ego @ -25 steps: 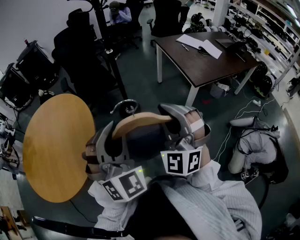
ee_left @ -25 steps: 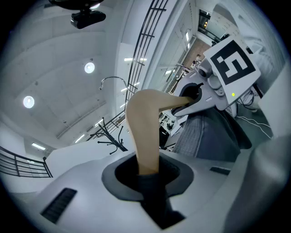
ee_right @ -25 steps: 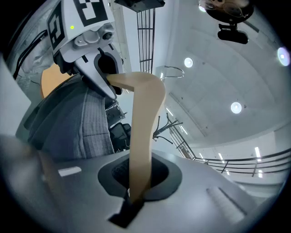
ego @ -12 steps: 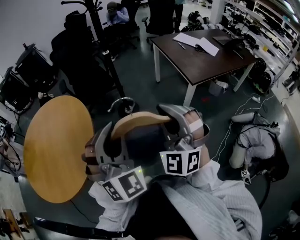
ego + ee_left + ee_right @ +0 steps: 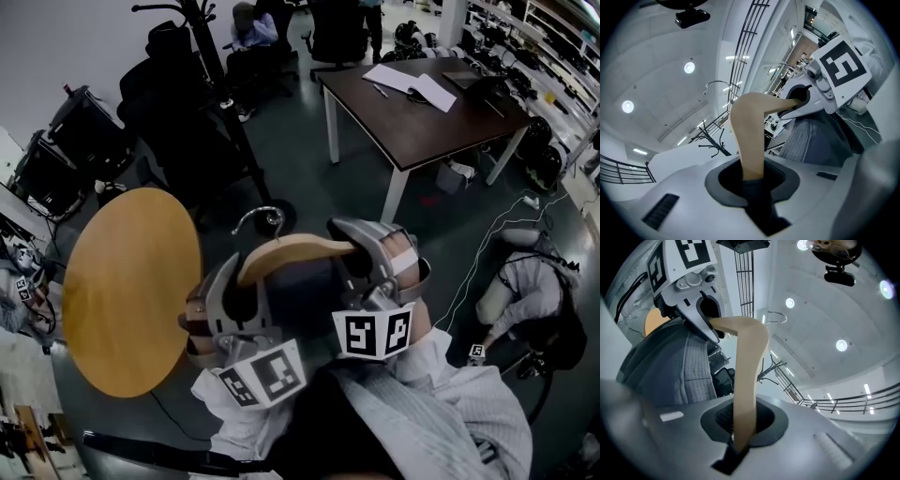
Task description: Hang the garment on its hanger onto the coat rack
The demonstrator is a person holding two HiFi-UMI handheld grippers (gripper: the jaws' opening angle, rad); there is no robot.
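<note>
Holding them up near the chest, left tongs (image 5: 228, 298) and right tongs (image 5: 367, 265) each clenched on one end of the wooden hanger (image 5: 292, 253), dark garment (image 5: 298, 286) between them mostly hidden, well apart from the coat rack (image 5: 217, 94).

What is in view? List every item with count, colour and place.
wooden hanger: one, tan, held between both claws
garment: one, dark grey, draped on the hanger
coat rack: one, black, upper left
round table: one, light wood, left
rectangular table: one, dark brown top, white legs, upper right
papers: a few, white, on the rectangular table
office chairs: several, black, around the coat rack
left claw: grey, shut on the hanger's left end
right claw: grey, shut on its right end
sleeves: two, pale striped, bottom
</note>
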